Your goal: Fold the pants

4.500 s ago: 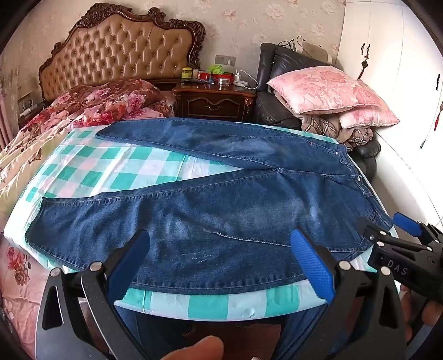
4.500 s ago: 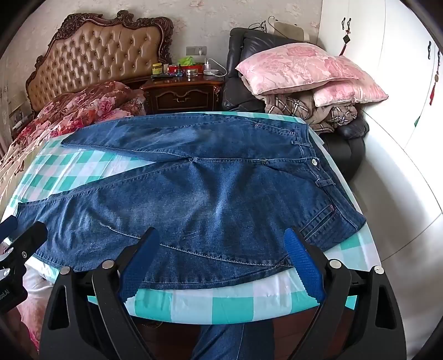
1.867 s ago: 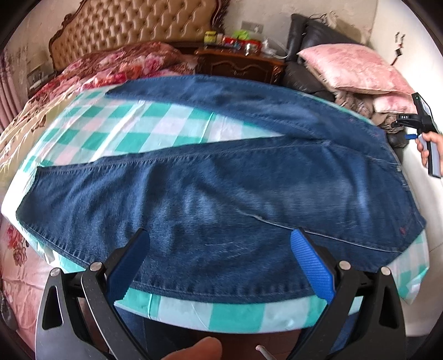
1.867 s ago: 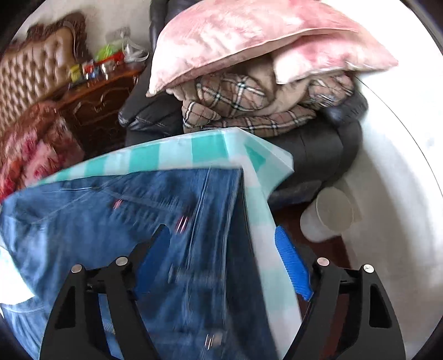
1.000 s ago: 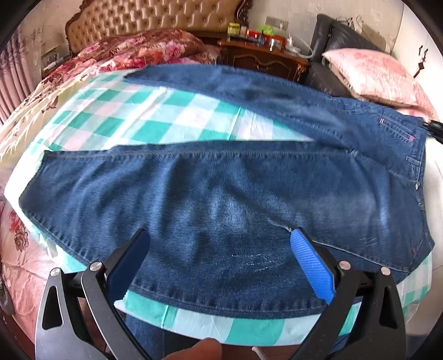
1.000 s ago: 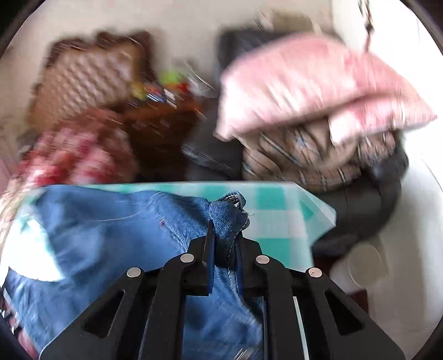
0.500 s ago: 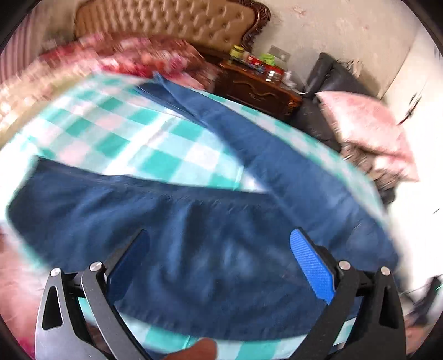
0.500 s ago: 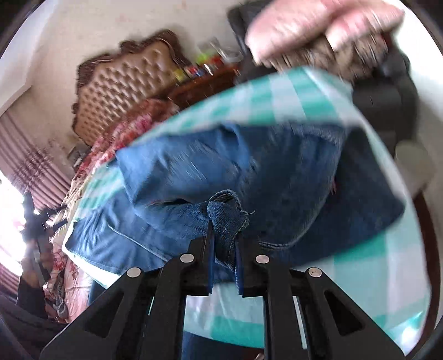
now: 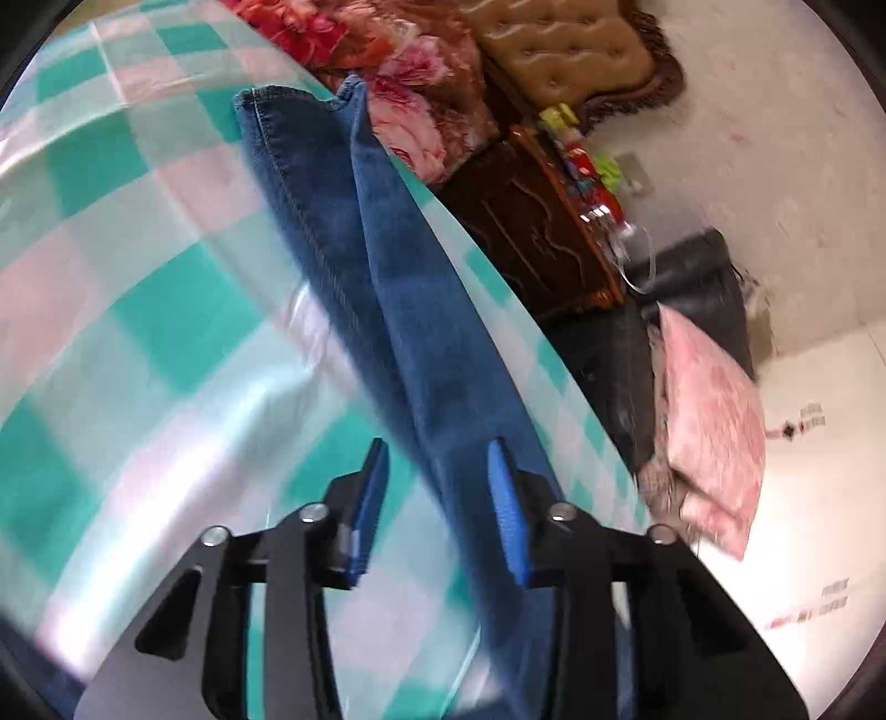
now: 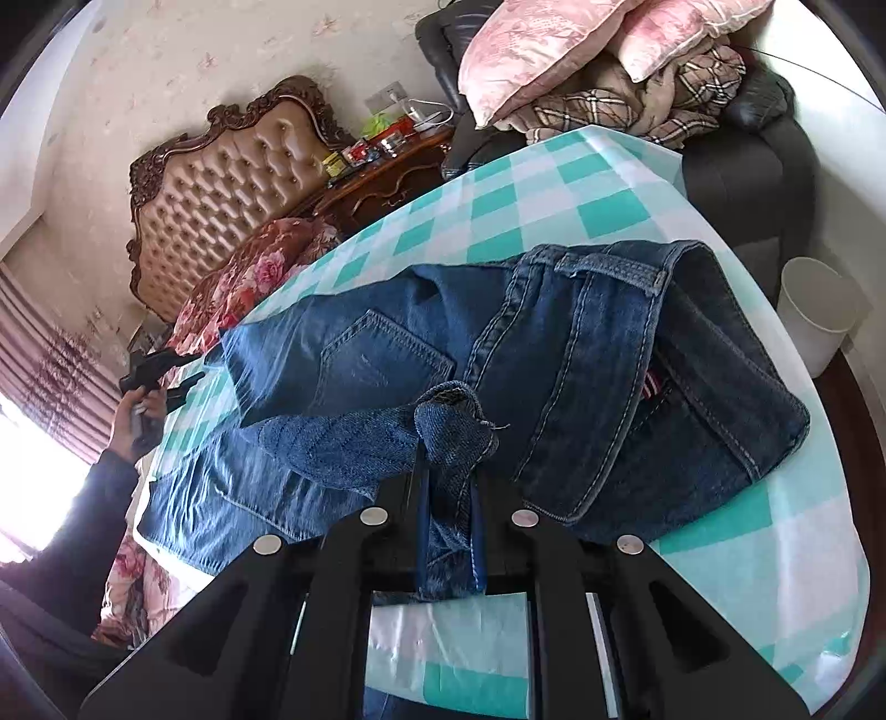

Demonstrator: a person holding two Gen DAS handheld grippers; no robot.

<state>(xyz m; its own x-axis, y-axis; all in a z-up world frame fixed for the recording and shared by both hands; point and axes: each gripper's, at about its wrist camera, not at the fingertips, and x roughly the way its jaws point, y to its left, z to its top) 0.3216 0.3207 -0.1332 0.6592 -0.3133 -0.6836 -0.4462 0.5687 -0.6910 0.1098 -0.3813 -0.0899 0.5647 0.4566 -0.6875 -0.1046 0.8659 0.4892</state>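
Observation:
The blue jeans (image 10: 609,387) lie on the teal checked tablecloth (image 10: 581,216). My right gripper (image 10: 448,498) is shut on a bunched corner of the jeans' waist and holds it over the near half, so the waist is folded over with a back pocket showing. In the left wrist view one jeans leg (image 9: 387,277) runs away to its hem at the top. My left gripper (image 9: 437,515) is partly open, its blue pads either side of that leg, which blurs between them. The left gripper also shows far left in the right wrist view (image 10: 160,371).
A tufted headboard (image 10: 221,188) and floral bedding (image 10: 260,260) lie beyond the table. A dark nightstand (image 9: 531,232) holds small items. Pink pillows (image 10: 581,39) pile on a black chair. A white bin (image 10: 819,315) stands on the floor to the right.
My right gripper has carried the waist corner further over the near half. My left gripper has swung to the far leg and its jaws have narrowed around it.

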